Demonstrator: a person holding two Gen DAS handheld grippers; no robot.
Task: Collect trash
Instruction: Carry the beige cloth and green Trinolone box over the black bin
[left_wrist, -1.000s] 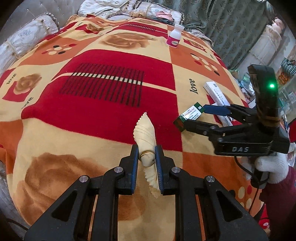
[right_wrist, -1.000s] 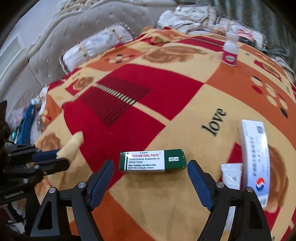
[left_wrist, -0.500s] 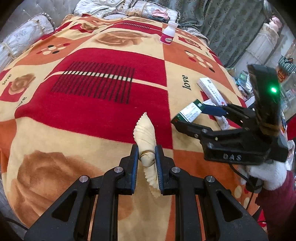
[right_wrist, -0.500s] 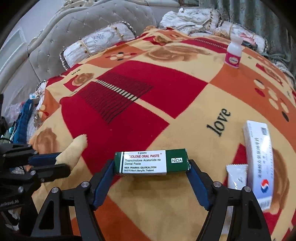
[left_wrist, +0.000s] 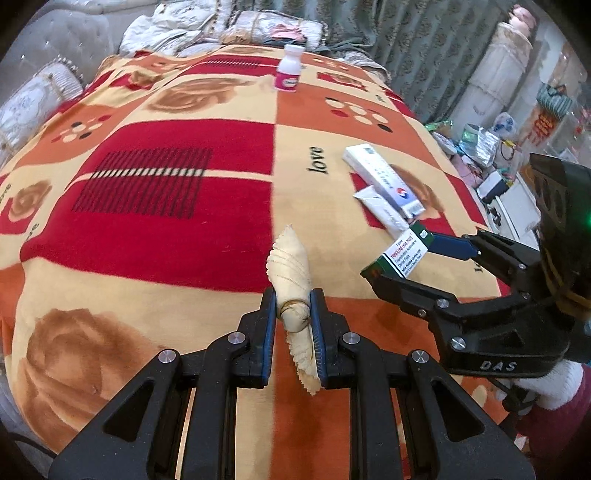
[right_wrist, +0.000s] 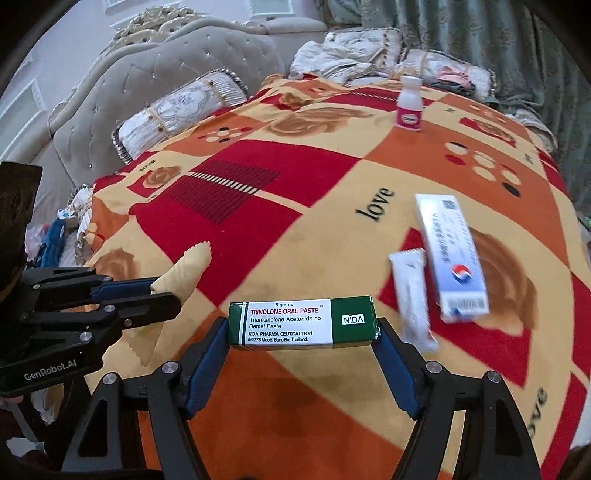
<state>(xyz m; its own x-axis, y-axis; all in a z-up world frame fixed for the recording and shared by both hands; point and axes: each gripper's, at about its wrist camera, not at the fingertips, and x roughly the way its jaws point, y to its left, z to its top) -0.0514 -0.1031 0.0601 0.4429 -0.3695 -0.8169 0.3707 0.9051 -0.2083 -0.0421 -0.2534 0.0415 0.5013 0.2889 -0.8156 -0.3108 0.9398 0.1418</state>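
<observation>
My left gripper (left_wrist: 292, 314) is shut on a twisted cream wrapper (left_wrist: 290, 266) with zigzag edges, held above the red and orange blanket (left_wrist: 166, 229). In the right wrist view that wrapper (right_wrist: 186, 269) pokes out of the left gripper (right_wrist: 168, 290) at the left. My right gripper (right_wrist: 303, 328) is shut on a green and white oral paste box (right_wrist: 301, 321), gripped by its two ends and lifted off the blanket. The same box (left_wrist: 402, 253) and right gripper (left_wrist: 402, 254) show at the right of the left wrist view.
On the blanket lie a long white carton (right_wrist: 450, 254), a small white sachet (right_wrist: 412, 295) beside it, and an upright white bottle with a pink label (right_wrist: 409, 107) farther back. Pillows (right_wrist: 177, 110) and a tufted headboard (right_wrist: 147, 74) border the bed. Clutter sits beyond the right edge (left_wrist: 480, 147).
The right gripper closed onto the paste box's ends and lifted it off the blanket. Both grippers drew back toward the near edge; the left kept its hold on the wrapper.
</observation>
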